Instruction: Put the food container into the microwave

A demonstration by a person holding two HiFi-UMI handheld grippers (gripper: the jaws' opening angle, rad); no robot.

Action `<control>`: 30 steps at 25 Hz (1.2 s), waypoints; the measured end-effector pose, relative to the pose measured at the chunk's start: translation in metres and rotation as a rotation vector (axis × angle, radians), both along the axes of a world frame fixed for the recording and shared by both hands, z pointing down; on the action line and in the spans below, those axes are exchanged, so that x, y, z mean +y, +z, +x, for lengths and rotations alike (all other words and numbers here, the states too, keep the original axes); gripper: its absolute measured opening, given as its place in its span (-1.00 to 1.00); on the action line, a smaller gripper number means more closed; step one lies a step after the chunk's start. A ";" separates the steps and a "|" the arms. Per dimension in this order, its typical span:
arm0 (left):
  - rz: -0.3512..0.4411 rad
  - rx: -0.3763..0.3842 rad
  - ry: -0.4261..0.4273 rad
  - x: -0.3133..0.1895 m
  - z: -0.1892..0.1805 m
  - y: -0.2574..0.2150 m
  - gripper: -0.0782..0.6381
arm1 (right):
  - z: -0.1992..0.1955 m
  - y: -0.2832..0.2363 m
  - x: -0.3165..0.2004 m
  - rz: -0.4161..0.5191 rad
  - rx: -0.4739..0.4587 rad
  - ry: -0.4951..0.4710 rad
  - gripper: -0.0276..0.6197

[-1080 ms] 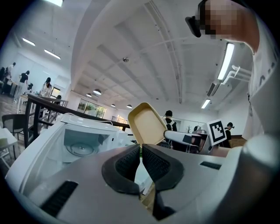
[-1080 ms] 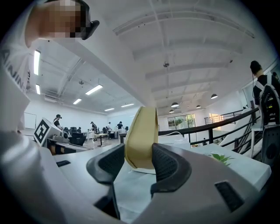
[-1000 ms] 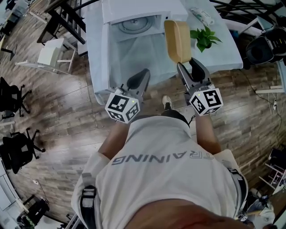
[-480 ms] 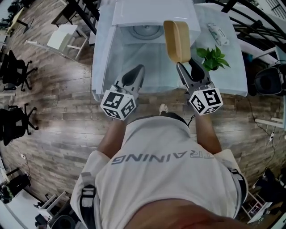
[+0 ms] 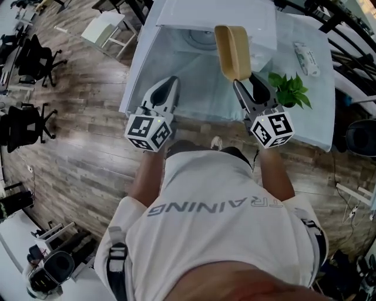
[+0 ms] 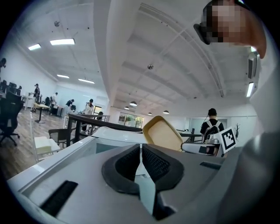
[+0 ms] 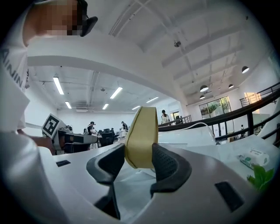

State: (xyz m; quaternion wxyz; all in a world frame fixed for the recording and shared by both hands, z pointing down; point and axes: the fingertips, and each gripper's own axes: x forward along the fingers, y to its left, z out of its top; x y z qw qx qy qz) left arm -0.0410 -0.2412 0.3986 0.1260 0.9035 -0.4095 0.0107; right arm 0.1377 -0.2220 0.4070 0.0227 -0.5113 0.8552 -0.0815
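Left gripper (image 5: 170,83): jaws pressed together, nothing in them, hanging near the open door (image 5: 140,73) at the table's left edge. Best parked there, clear of the opening, or used to steady the door if it swings.

Microwave (image 5: 218,14): far side of the table (image 5: 311,117), cavity open, turntable visible inside. No obstruction that I can see.

Container (image 5: 233,52): in the air just in front of the cavity's right half, standing on edge, not flat. Not inside yet.

Right gripper (image 5: 245,82): jaws pinching the container's near end, pads on both sides, pointing about level at the opening.

Step in hand looks like the carry-in. To do it well:
- roll the wrist so the container lies flat before it crosses the opening
- shift it left so it centres on the turntable and clears the right wall
- go in level and slow, set it down, then spread the jaws
- back straight out

Plant (image 5: 291,89): right of the right gripper, close enough to mind on the way out.
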 end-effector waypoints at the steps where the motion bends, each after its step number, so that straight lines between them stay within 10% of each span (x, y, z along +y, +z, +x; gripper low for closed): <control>1: -0.001 -0.003 -0.012 0.001 -0.005 -0.001 -0.66 | -0.003 0.002 -0.001 -0.006 -0.007 -0.009 -0.27; 14: -0.019 -0.024 -0.056 0.017 -0.029 -0.007 -0.66 | -0.047 0.047 0.005 -0.144 -0.107 -0.118 -0.27; 23: -0.009 -0.034 -0.072 0.027 -0.027 -0.009 -0.66 | -0.052 0.100 -0.001 -0.398 -0.507 -0.182 -0.27; 30: -0.045 -0.016 -0.077 0.028 -0.029 0.000 -0.66 | -0.058 0.133 -0.019 -0.483 -0.556 -0.171 -0.27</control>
